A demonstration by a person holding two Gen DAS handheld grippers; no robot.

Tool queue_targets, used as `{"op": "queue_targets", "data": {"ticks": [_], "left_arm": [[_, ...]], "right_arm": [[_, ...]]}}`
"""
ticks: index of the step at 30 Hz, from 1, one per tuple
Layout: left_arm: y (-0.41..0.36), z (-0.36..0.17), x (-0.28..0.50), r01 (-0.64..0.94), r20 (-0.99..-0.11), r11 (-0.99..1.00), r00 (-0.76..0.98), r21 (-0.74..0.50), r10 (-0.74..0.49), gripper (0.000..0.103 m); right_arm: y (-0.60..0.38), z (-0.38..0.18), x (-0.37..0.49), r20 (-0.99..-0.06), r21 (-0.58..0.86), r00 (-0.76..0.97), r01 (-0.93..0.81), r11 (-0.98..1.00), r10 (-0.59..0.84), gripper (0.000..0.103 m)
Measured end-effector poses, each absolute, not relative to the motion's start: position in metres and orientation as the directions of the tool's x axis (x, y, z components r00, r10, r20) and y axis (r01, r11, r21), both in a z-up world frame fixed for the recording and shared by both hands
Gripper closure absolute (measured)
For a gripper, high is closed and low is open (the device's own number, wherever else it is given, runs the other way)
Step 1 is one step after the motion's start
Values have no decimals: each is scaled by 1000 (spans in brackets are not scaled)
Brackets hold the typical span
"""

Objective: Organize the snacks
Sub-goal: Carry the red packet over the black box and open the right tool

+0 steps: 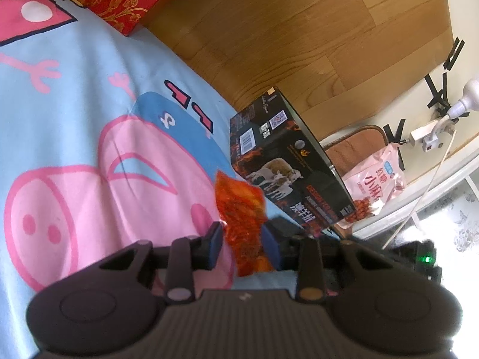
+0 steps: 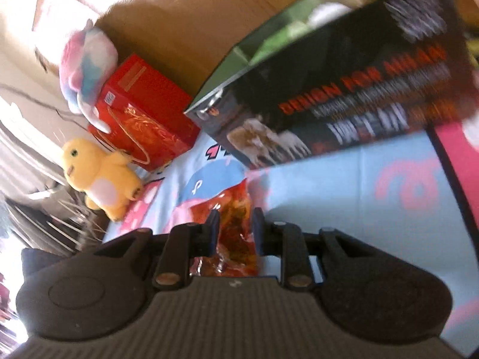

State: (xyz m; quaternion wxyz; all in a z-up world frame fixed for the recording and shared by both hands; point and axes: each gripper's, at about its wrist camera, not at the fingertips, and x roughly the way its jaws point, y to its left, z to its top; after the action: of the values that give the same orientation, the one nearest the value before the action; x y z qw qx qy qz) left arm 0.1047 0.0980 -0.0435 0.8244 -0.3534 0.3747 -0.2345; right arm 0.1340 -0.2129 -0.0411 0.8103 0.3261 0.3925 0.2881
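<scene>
My left gripper (image 1: pixel 243 240) is shut on an orange-red snack packet (image 1: pixel 239 206), held above the blue cartoon-pig bedsheet (image 1: pixel 89 119). A black box with flames and sheep printed on it (image 1: pixel 278 161) stands just beyond it, to the right. My right gripper (image 2: pixel 234 229) is shut on another orange-red snack packet (image 2: pixel 235 224), also above the sheet. The same black box (image 2: pixel 344 89), open at the top, fills the upper right of the right wrist view, close ahead.
A pink snack bag (image 1: pixel 374 185) leans on a chair beyond the box. A red gift box (image 2: pixel 146 113), a yellow plush toy (image 2: pixel 98 173) and a pastel plush (image 2: pixel 86 59) sit at the sheet's far left. Wooden headboard (image 1: pixel 284 30) behind.
</scene>
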Motion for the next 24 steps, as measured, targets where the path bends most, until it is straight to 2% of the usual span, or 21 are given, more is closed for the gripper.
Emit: {"op": "queue_targets", "data": {"ticks": [1,2,4,7,10,12,14,16,17,18,20,22,24], "left_arm": [[97,-44,106,131,-446,632,600,-764,-664,73],[97,-45,106,143,-438,620,588,-772,-680,73],[93,-44,104,158,-434,619,581,-770,-689,73],[88,-43,102,186,-431,622,573,-761,-697,74],[87,-39,97,226,-378,568,549,-791,-745,74],[84,-30,93,255,-346,540,538,-802,-768,64],[78,-15,87,282,-350,566,554,-775,-755,55],[77,-2,83,302,-336,564,560,-769,-757,38],[78,3,82,306,-321,552,562,-776,-763,22],[80,7,80,309,-301,534,563,-787,-770,12],[81,12,79,315,-274,497,546,-808,-791,13],[75,17,80,331,-243,452,513,-828,-823,20],[63,24,82,363,-219,416,475,-833,-852,37]], "right_arm": [[-218,-45,129,-426,788,513,-194,584,745,80],[-220,-47,124,-389,826,500,-182,533,774,89],[-221,-50,108,-325,870,479,-187,457,815,89],[-216,-46,93,-370,818,522,-210,536,769,89],[-221,-45,85,-350,833,537,-196,517,768,90],[-232,-43,79,-319,858,540,-184,479,779,90],[-242,-41,73,-266,893,535,-176,414,802,91],[-252,-32,68,-223,906,554,-186,380,802,91],[-253,-27,70,-208,907,569,-191,374,796,91],[-259,-22,68,-185,913,584,-196,359,790,91],[-272,-18,67,-128,934,602,-193,299,788,91],[-282,-16,66,-64,953,605,-198,227,794,91],[-288,-15,67,-13,965,603,-202,169,797,91]]}}
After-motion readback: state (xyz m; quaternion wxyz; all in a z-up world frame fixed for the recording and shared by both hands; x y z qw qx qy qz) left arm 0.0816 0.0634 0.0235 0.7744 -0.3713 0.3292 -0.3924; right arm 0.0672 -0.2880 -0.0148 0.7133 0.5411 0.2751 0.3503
